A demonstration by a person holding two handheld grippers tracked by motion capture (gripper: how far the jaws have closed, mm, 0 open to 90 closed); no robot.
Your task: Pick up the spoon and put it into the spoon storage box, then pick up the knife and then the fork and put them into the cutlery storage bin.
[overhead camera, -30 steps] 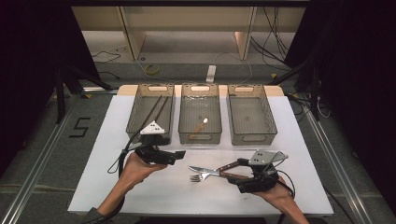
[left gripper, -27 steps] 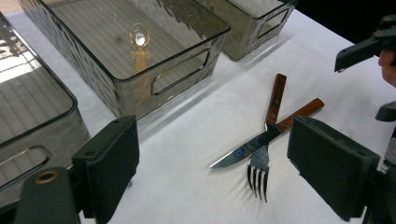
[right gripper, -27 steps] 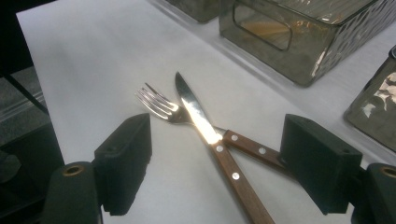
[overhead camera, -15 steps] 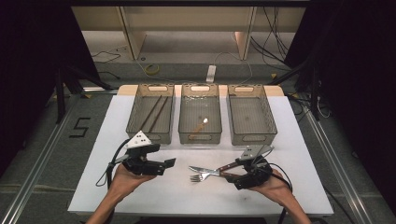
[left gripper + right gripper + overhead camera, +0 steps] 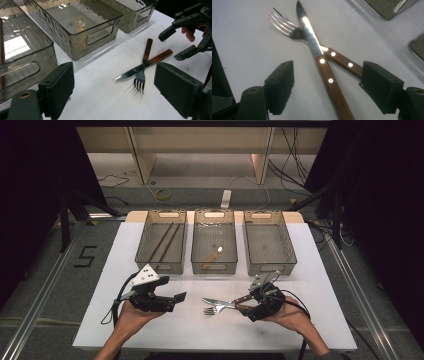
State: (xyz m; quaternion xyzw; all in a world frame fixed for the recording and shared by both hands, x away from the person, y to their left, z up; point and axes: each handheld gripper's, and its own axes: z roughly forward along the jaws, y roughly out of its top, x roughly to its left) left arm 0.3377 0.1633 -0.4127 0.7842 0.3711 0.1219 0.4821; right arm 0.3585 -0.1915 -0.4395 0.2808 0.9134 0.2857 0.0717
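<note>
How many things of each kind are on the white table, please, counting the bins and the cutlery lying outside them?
Bins: 3
Knife: 1
Fork: 1
Total: 5

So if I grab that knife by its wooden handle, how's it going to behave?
The knife looks rigid, so it probably won't flex. It lies across the fork, so lifting may nudge the fork. Its flat handle sits low on the table, so the right hand-held gripper may slip.
</note>
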